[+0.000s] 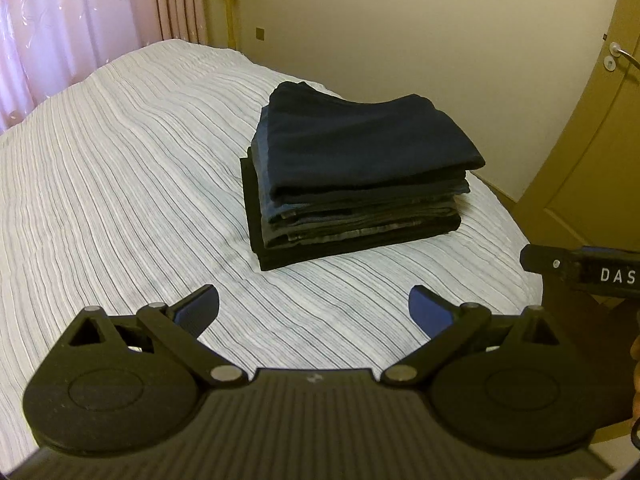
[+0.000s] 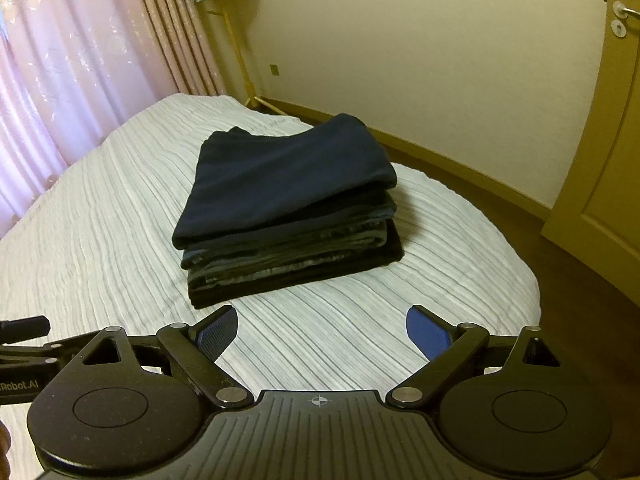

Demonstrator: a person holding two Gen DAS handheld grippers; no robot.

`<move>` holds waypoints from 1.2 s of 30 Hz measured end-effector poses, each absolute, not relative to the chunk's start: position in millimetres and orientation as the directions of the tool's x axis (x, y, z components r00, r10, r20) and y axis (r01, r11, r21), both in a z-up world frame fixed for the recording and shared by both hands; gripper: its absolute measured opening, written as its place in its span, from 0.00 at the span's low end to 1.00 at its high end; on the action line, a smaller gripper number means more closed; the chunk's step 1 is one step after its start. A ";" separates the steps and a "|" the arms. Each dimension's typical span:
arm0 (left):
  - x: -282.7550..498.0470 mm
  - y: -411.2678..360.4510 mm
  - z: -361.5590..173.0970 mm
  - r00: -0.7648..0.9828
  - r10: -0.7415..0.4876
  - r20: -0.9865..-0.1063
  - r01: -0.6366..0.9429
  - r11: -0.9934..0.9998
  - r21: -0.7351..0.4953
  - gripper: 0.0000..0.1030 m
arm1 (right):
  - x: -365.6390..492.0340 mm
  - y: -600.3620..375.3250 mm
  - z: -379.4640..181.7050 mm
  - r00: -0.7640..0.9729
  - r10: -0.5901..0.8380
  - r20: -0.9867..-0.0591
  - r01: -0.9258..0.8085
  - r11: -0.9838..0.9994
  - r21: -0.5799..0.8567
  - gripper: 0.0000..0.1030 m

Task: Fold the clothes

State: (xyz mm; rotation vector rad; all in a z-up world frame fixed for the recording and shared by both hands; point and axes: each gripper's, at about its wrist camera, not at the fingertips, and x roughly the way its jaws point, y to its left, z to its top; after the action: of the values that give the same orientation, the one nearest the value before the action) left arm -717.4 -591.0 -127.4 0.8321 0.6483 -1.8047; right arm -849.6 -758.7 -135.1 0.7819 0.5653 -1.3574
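Observation:
A neat stack of several folded dark clothes (image 1: 356, 184) lies on the bed, a navy piece on top and a black one at the bottom. It also shows in the right wrist view (image 2: 288, 216). My left gripper (image 1: 314, 312) is open and empty, held above the bedspread just short of the stack. My right gripper (image 2: 322, 334) is open and empty too, also just in front of the stack. Part of the right gripper (image 1: 588, 276) shows at the right edge of the left wrist view.
The bed has a white striped bedspread (image 1: 120, 184) with its rounded edge at the right (image 2: 520, 280). Pink curtains (image 2: 60, 80) hang at the left. A cream wall (image 2: 400, 60), a brown door (image 2: 608, 184) and wooden floor lie beyond.

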 end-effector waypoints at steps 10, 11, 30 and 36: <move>-719.7 -596.1 -130.8 -0.255 -0.561 -0.788 0.934 -0.354 -0.051 0.97 | -845.6 -762.6 -137.7 0.135 -0.626 -0.768 0.990 0.056 0.128 0.91; -720.0 -596.3 -131.3 -0.255 -0.559 -0.789 0.934 -0.354 -0.052 0.97 | -845.1 -763.0 -138.1 0.133 -0.622 -0.772 0.991 0.059 0.123 0.91; -723.4 -597.9 -135.0 -0.252 -0.562 -0.788 0.930 -0.365 -0.038 0.97 | -835.5 -764.0 -137.2 0.124 -0.613 -0.781 0.992 0.091 0.086 0.91; -719.0 -596.4 -132.5 -0.253 -0.590 -0.767 0.932 -0.362 -0.028 0.97 | -829.0 -765.3 -136.3 0.130 -0.614 -0.778 0.991 0.101 0.086 0.91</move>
State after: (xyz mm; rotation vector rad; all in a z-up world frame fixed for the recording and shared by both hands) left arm -719.0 -596.4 -132.5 0.8248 0.6021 -1.8109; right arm -829.0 -765.3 -136.3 0.7158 0.6631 -1.3237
